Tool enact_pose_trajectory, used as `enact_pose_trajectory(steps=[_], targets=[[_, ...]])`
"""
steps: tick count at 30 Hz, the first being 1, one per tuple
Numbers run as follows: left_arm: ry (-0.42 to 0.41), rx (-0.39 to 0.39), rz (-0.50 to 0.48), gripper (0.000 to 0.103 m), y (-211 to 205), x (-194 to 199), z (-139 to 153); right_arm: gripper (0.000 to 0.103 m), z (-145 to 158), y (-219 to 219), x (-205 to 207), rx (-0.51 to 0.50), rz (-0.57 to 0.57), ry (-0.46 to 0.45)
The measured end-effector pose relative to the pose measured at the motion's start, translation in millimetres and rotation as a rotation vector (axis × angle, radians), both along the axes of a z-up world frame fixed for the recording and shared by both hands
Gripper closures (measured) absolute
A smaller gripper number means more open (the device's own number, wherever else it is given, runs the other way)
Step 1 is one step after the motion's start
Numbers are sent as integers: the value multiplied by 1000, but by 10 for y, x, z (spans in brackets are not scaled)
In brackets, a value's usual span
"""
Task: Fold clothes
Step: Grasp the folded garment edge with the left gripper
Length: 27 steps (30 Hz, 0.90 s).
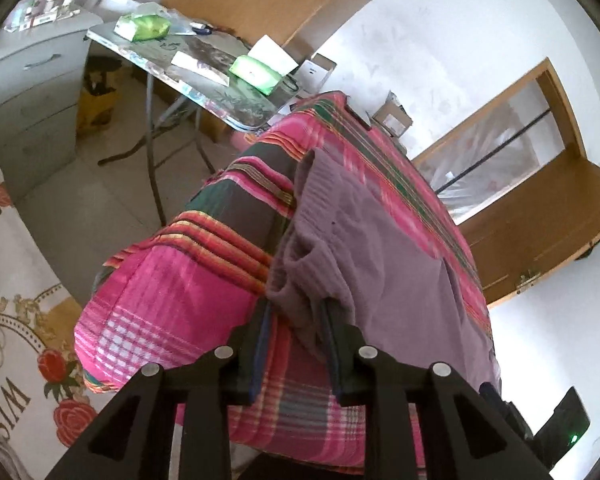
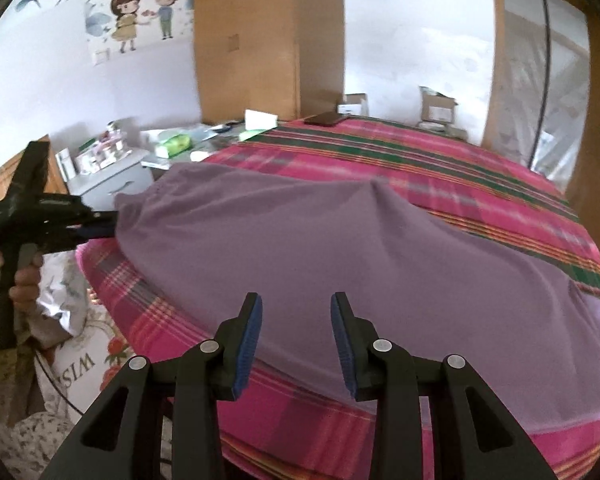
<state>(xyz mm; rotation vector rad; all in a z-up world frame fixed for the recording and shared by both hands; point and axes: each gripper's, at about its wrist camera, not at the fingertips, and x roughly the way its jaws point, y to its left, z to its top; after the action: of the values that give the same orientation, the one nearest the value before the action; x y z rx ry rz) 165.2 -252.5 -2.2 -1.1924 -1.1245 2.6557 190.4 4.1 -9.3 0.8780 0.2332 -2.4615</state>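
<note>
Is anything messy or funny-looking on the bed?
The purple garment isn't flat: one ridge puckers up in the middle, and the edge bunches where the left gripper pinches it. Nothing looks spilled or torn.

A home bedroom: a bed under a pink plaid blanket [image 2: 440, 160] ahead of the grippers, cartoon wall stickers [image 2: 140, 16] beyond it, a cluttered folding table [image 1: 188, 68] alongside.

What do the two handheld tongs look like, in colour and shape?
Both tongs are black plastic. The right tongs have angular linkage arms with silver round pivot pins and ridged blue pads on the fingers. The left tongs, seen from the side, have a pistol-style handle with a grey trigger.
</note>
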Motion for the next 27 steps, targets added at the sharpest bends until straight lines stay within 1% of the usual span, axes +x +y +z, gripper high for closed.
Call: enact_pose_trajectory(steps=[3,7,9,13,16,20,24,26,27], targets=[[-10,-3,0,78,11,-58,10,66,-38,-63,-11,5,21,-14],[-6,53,13,76,-20,-99,-15,66,-75,-85,-56,5,23,-25],[-12,47,30,76,0,-96,-13,66,-86,-82,-84,-1,18,-34],[1,27,58,85,26,-45,15,66,-100,-122,-103,-10,24,-45],[14,32,64,90,-4,13,23,66,-102,-179,-128,-18,44,-51],[11,46,70,90,-42,27,-39,66,-106,-253,-161,-28,71,-60],[15,30,63,89,-6,23,-38,66,-110,-328,-195,-37,98,-69],[13,35,56,89,-8,32,-48,66,-112,-367,-211,-42,112,-73],[12,44,56,89,-21,45,-54,66,-101,-432,-218,-45,141,-70]])
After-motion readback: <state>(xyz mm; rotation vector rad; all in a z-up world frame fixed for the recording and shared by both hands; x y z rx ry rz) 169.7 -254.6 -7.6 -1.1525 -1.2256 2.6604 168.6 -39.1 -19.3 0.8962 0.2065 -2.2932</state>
